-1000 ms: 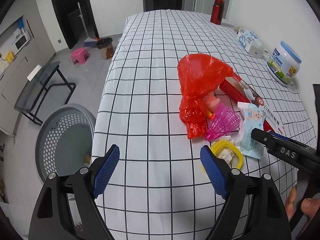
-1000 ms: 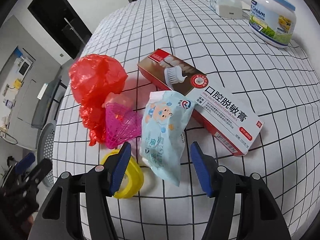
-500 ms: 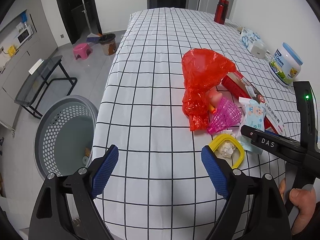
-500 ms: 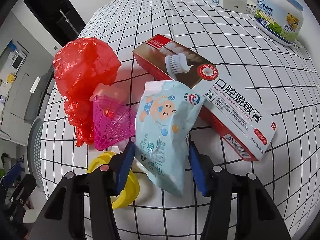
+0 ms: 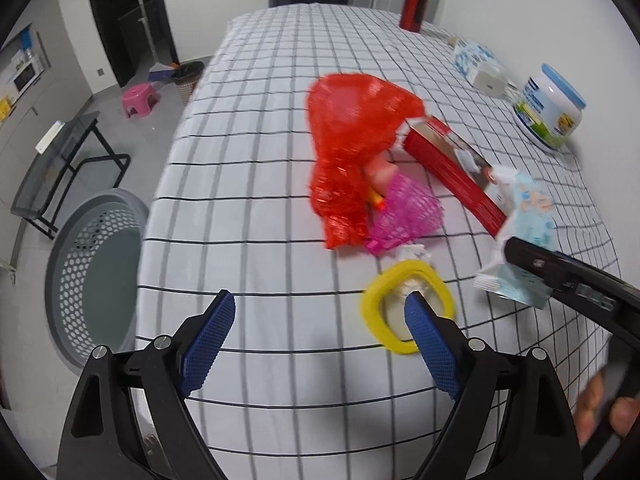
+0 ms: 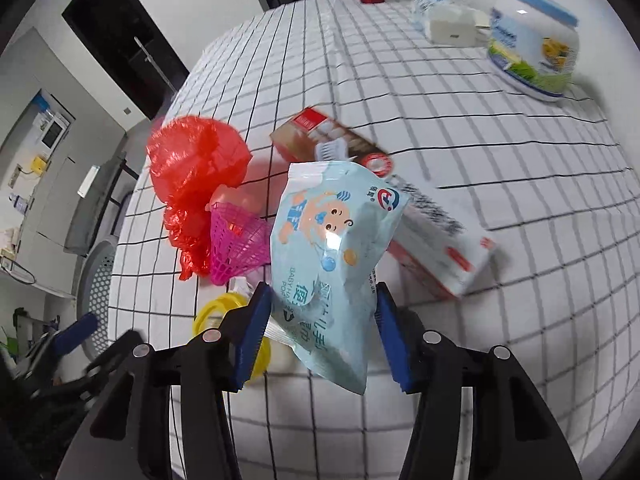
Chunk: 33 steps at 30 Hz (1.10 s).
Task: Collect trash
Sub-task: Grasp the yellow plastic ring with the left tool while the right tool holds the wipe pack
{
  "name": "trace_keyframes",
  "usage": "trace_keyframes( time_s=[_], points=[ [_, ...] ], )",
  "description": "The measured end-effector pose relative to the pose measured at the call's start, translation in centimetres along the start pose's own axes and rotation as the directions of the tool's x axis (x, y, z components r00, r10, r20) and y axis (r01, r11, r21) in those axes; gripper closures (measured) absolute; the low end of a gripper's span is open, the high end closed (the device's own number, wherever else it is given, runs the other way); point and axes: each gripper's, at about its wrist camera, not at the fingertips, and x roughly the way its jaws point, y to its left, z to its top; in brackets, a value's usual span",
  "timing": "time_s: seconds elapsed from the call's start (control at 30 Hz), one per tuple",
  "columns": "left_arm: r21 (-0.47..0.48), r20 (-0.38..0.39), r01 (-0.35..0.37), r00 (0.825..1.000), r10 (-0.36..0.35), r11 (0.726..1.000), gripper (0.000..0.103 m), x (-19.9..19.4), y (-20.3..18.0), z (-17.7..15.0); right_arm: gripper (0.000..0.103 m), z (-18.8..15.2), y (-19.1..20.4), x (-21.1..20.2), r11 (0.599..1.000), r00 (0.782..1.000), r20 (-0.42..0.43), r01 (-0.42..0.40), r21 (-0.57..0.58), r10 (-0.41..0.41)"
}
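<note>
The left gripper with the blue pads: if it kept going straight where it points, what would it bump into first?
Probably the bare checked tablecloth; the left gripper is open and empty, the yellow ring just by one pad.

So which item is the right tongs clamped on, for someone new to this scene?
On the checked tablecloth, find the trash cluster beside the red plastic bag. The right tongs grip the pale blue wipes packet, the only item printed with a cartoon baby.

**A table full of things**

The table point(image 5: 256, 200) wears a white cloth with black squares. On it lie a red bag point(image 5: 352, 136), a pink net point(image 5: 408, 216), a yellow ring point(image 5: 376, 312), a long box point(image 5: 452, 164), a jar point(image 5: 550, 114) and a red bottle point(image 5: 413, 6)
</note>
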Motion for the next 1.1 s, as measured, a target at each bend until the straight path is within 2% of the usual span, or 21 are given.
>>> trace_keyframes(
  time_s=[0.2, 0.4, 0.6, 0.73, 0.9, 1.1],
  points=[
    [0.032, -0.042, 0.029, 0.999, -0.028, 0.999, 0.018, 1.6, -2.9, -0.7, 0.052, -2.3, -3.2, -3.1, 1.0, 1.0, 0.019, 0.009, 0.027, -0.01],
    [0.017, -0.06, 0.065, 0.996, -0.063, 0.998, 0.018, 3.0, -5.3, -1.3, 0.052, -3.9, -5.7, -3.4, 0.998, 1.0, 0.009, 0.011, 0.061, -0.012],
    [-0.019, -0.093, 0.041, 0.995, -0.043, 0.999, 0.018, 5.0, -6.2, -1.7, 0.052, -4.8, -7.0, -3.4, 0.997, 1.0, 0.006, -0.01, 0.078, 0.01],
    [-0.034, -0.084, 0.026, 0.996, -0.029, 0.999, 0.018, 5.4, -6.3, -1.6, 0.052, -5.1, -7.6, -3.5, 0.996, 0.999, 0.007, -0.035, 0.086, 0.034],
    [-0.046, -0.1, 0.019, 0.995, -0.023, 0.999, 0.033, 6.1, -6.2, -1.6, 0.052, -5.2, -7.8, -3.6, 0.996, 0.999, 0.013, -0.049, 0.081, 0.048],
    [-0.044, -0.078, 0.021, 0.997, -0.024, 0.999, 0.036, 5.7, -6.1, -1.7, 0.052, -5.1, -8.0, -3.5, 0.996, 0.998, 0.008, -0.055, 0.074, 0.055]
  ],
)
